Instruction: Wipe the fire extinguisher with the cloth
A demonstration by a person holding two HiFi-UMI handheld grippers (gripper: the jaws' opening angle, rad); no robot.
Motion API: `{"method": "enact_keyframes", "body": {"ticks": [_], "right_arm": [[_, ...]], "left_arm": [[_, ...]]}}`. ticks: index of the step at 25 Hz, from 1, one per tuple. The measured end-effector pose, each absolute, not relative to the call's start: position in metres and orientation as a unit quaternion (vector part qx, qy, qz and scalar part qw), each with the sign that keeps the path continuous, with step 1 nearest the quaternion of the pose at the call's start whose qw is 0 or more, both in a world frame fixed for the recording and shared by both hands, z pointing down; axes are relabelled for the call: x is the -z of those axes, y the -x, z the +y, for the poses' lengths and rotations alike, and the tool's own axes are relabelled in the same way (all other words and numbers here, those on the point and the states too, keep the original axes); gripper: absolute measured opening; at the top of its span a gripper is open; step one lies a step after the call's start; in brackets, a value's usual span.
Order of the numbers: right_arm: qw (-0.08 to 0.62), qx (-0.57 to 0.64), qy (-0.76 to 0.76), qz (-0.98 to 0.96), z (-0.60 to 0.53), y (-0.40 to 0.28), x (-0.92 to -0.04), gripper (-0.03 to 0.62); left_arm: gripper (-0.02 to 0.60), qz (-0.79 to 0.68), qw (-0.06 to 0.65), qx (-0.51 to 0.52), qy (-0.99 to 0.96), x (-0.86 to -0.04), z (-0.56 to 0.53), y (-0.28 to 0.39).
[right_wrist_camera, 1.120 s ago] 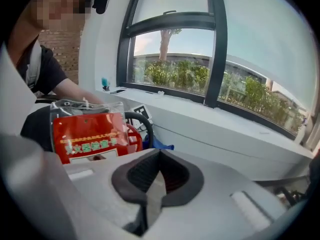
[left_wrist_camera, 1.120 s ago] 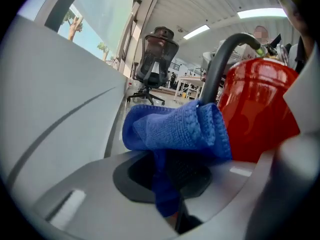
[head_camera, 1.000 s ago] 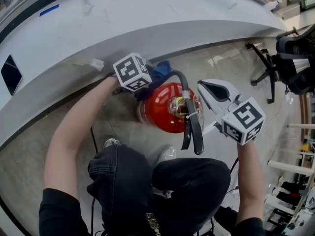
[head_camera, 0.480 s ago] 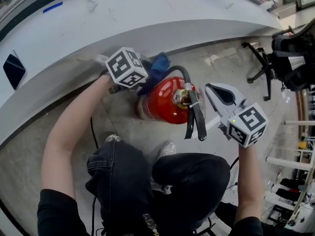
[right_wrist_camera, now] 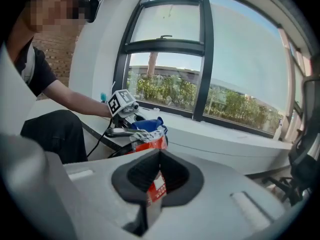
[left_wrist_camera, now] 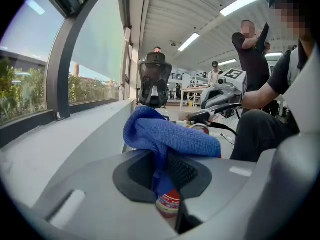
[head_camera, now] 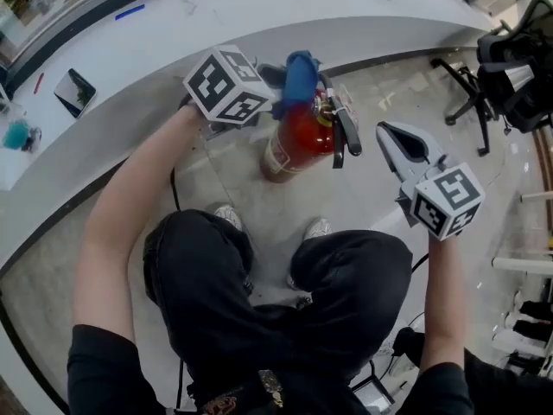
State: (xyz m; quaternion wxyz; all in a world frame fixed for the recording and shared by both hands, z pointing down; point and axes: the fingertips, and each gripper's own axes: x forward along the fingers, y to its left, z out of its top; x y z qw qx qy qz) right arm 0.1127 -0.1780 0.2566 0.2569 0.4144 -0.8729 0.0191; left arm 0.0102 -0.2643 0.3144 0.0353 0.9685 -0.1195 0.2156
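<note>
Fire extinguisher [head_camera: 298, 141], a red cylinder, stands on the floor [head_camera: 216, 188] just beyond the person's shoes [head_camera: 318, 228], with the white ledge [head_camera: 259, 33] close behind it.

To its right and apart from it, the right gripper [head_camera: 386, 134] hangs with its 2 jaws pressed together on nothing. Its own view only looks past them at the cylinder's label.

On the extinguisher's left, the left gripper [head_camera: 275, 79] has its jaws clamped on a fold of the blue cloth [head_camera: 300, 76]. The loose bulk of the cloth lies over the top of the extinguisher, above the black hose [head_camera: 348, 138].

The step in hand looks like wiping the head, with the body yet to be done. To do it well:

1. The clamp on the fold should stay firm, so that the cloth is dragged rather than left behind.
2. The padded bulk, not the jaw tips, should press on the metal.
3. Short strokes around the head are likely safer than long ones, because the hose and handle on the extinguisher's right could snag the fabric.
4. After that, long passes down the red side toward the base would cover the most surface.
5. A tall cylinder on a smooth floor may rock under a sideways push, so the free right gripper could brace the extinguisher's right flank, or open and take the handle.
6. Pressure on the discharge lever is best avoided.
</note>
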Motion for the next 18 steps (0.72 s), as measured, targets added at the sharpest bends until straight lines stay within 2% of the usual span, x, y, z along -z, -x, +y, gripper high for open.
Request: {"method": "enact_keyframes", "body": {"ticks": [5,18], "right_arm": [[0.261,-0.002,-0.405,-0.876,-0.151,-0.101,-0.247,0.003],[0.243,-0.006,-0.393,-0.887,-0.103,-0.104,-0.255,0.003]], "left_arm": [[0.048,-0.129,0.003,-0.257,-0.958,-0.307,-0.233,-0.010],[0.048,-0.163,0.038,-0.257,-0.952,-0.304,-0.174,-0.012]]}}
